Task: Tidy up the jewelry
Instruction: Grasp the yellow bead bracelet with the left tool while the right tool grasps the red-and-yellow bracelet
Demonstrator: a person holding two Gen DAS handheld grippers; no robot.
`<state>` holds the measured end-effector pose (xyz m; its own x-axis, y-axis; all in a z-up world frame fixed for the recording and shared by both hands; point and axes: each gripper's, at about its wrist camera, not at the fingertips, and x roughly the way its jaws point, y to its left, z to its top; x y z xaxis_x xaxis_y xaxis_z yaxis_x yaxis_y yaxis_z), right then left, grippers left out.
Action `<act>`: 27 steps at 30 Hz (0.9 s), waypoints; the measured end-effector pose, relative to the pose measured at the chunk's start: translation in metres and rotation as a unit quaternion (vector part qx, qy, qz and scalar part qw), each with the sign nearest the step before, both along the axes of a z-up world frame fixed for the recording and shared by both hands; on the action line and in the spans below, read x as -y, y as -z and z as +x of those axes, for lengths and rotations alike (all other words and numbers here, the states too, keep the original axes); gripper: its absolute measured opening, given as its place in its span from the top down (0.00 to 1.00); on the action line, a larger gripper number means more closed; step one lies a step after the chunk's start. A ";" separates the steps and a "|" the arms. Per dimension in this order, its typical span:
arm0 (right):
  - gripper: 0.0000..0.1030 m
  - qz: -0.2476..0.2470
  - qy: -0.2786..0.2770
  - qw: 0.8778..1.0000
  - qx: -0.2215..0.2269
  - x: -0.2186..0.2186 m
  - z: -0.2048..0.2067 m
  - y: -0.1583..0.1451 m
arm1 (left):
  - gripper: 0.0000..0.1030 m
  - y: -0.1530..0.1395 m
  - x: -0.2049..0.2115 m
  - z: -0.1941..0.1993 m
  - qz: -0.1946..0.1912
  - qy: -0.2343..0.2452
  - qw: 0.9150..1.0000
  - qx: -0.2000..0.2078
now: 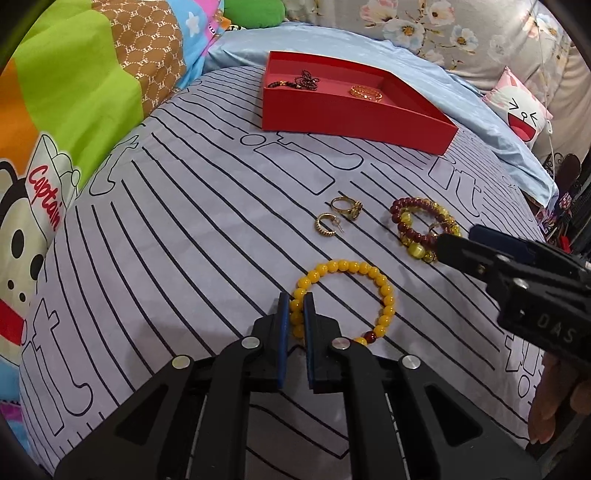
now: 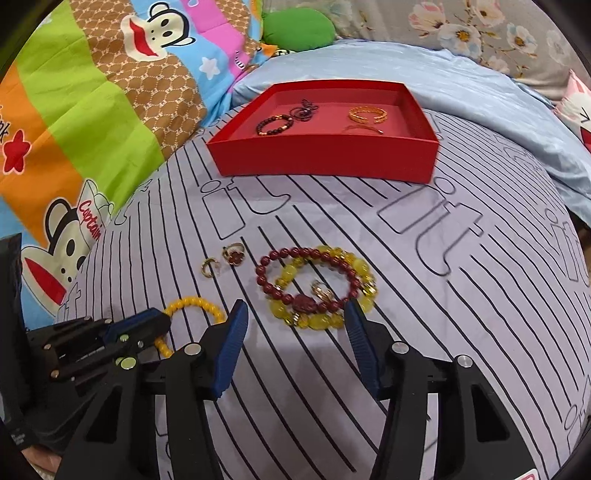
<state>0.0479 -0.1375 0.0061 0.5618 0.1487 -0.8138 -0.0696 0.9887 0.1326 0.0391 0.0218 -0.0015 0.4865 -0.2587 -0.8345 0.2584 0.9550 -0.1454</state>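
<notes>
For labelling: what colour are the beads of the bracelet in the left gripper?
Yellow, with one dark red bead, on the bracelet pinched by the left gripper; clearest in the left wrist view.

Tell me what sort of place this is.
Most likely a bedroom, on a bed: a striped sheet is the work surface, a cartoon quilt is bunched along one side, and a floral pillow lies behind the red tray.

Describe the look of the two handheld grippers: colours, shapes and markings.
Both are matte black plastic. The left gripper and right gripper each carry two ribbed blue pads on angular linkage arms joined by round silver pins. The right one's body bears pale embossed lettering.
</notes>
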 end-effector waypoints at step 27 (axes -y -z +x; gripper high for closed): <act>0.93 0.001 -0.017 1.000 -0.010 -0.005 0.025 0.013 | 0.93 0.001 0.003 0.010 -0.008 0.002 1.000 -0.003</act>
